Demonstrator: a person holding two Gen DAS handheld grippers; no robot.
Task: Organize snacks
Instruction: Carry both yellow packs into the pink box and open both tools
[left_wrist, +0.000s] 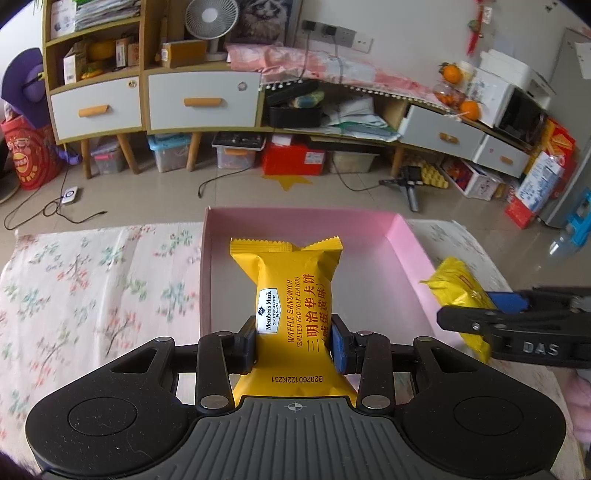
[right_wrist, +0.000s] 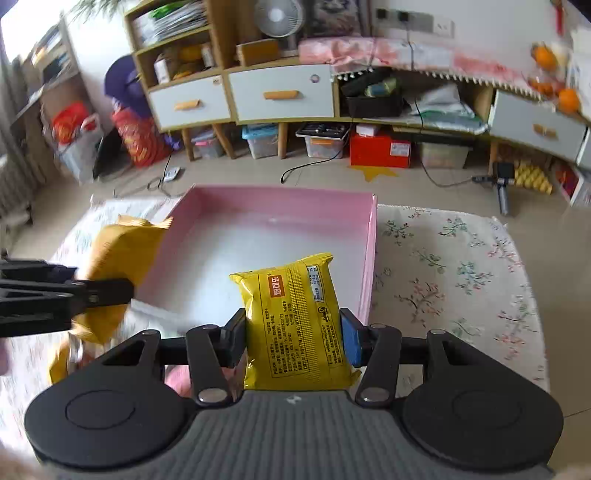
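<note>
My left gripper (left_wrist: 293, 341) is shut on an orange-yellow waffle sandwich packet (left_wrist: 291, 280) and holds it above the near part of the pink box (left_wrist: 406, 243). My right gripper (right_wrist: 293, 341) is shut on a yellow snack packet (right_wrist: 295, 325) held over the box's near right corner (right_wrist: 371, 258). In the left wrist view the right gripper (left_wrist: 517, 321) enters from the right with its yellow packet (left_wrist: 458, 284). In the right wrist view the left gripper (right_wrist: 55, 291) enters from the left with its packet (right_wrist: 118, 254). The box interior looks bare.
The box sits on a table under a floral cloth (left_wrist: 92, 280), which also shows in the right wrist view (right_wrist: 450, 273). More yellow packets (right_wrist: 62, 354) lie blurred at the lower left. Beyond the table are floor, cables and a cabinet (left_wrist: 155, 99) with storage bins.
</note>
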